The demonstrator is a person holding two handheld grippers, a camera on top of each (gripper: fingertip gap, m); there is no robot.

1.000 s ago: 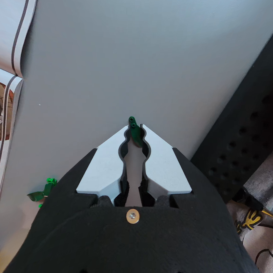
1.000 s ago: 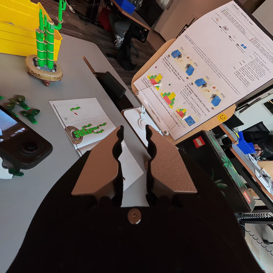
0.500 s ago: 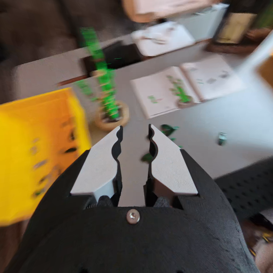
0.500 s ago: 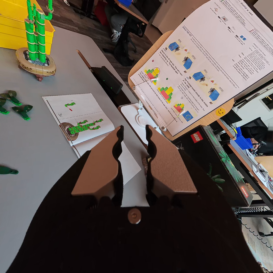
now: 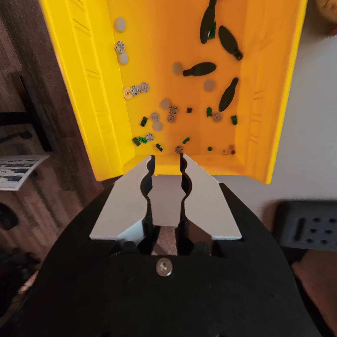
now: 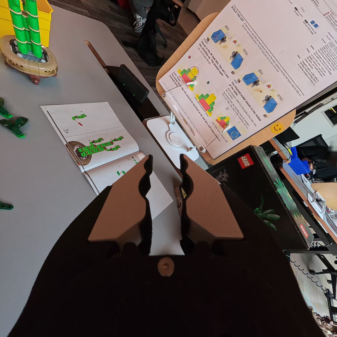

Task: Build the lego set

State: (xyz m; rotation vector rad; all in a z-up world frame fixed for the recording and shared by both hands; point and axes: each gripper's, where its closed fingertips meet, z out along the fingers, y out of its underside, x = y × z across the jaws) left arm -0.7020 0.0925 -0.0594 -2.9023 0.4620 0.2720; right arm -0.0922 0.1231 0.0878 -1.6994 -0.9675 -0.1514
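In the left wrist view my left gripper (image 5: pixel 166 156) is open and empty, its tips at the near rim of a yellow bin (image 5: pixel 87 91). The bin holds several dark green leaf pieces (image 5: pixel 199 69), grey round plates (image 5: pixel 154 116) and small green parts (image 5: pixel 142 140). In the right wrist view my right gripper (image 6: pixel 165 157) is open and empty above the open instruction booklet (image 6: pixel 91 131). The green bamboo model on its tan base (image 6: pixel 27 52) stands at the far left. Leaf assemblies (image 6: pixel 14 125) and a single leaf piece (image 6: pixel 5 206) lie on the grey table (image 6: pixel 45 191).
A wooden stand with a printed instruction sheet (image 6: pixel 255 73) rises at the right, on a white foot (image 6: pixel 173 138). A black set box (image 6: pixel 264 197) leans below it. A black device (image 6: pixel 131 83) sits at the table's far edge. A black perforated block (image 5: pixel 310 226) lies right of my left gripper. Across from one pair of fingers to the other is roughly 65 centimeters. Between my left fingertips and the black perforated block (image 5: pixel 310 226) there is roughly 25 centimeters.
My left gripper let go of the dark green leaf piece it held, opened, and swung left to the yellow bin. My right gripper drifted slightly closer to the booklet and stayed open.
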